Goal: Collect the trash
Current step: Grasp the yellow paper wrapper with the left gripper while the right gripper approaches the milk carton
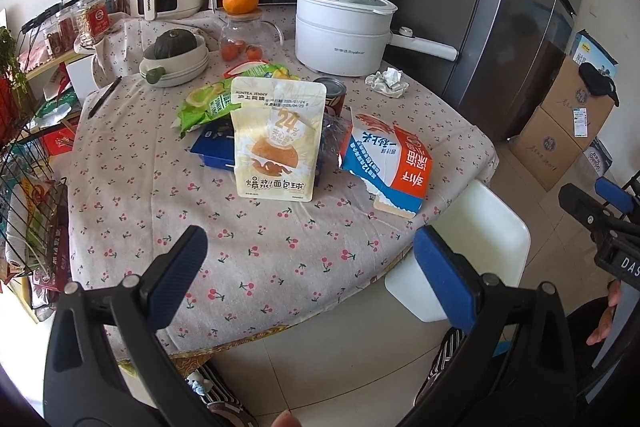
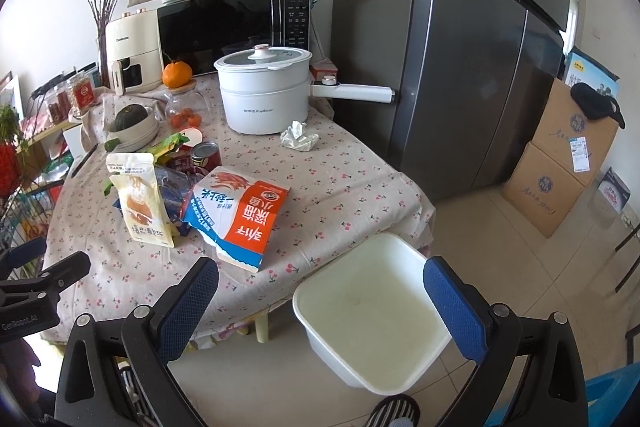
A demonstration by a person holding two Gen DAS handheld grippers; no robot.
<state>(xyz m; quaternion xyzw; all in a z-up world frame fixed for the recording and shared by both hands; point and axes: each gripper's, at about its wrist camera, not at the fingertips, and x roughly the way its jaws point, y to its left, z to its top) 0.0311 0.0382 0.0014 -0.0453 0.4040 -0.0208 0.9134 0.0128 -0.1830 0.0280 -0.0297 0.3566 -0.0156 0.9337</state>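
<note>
Beside the white bin [image 2: 372,323], which stood on the floor just off the desk [image 1: 248,267] corner, the trash lay heaped mid-desk: a cream bread-ball pouch [image 1: 276,139] propped upright against a blue box [image 1: 210,151], a torn blue-and-orange carton [image 1: 386,163] on the bin's side of the pouch, a green snack bag [image 1: 208,99] and a red can [image 1: 332,95] farther from the bin, and a crumpled tissue [image 2: 299,136] apart from the heap, by the white cooking pot [image 2: 264,95]. The bin's place, low at the edge, probably let items be dropped straight off the desk. Left tongs [image 1: 308,263] hung released, fingers spread wide, aimed at the pouch from short of the desk edge and touching nothing. Right tongs [image 2: 320,291] were likewise spread and empty, poised over the bin's near rim with the carton closest ahead. Nothing had gone into the bin, so collecting seemed about to start.
</note>
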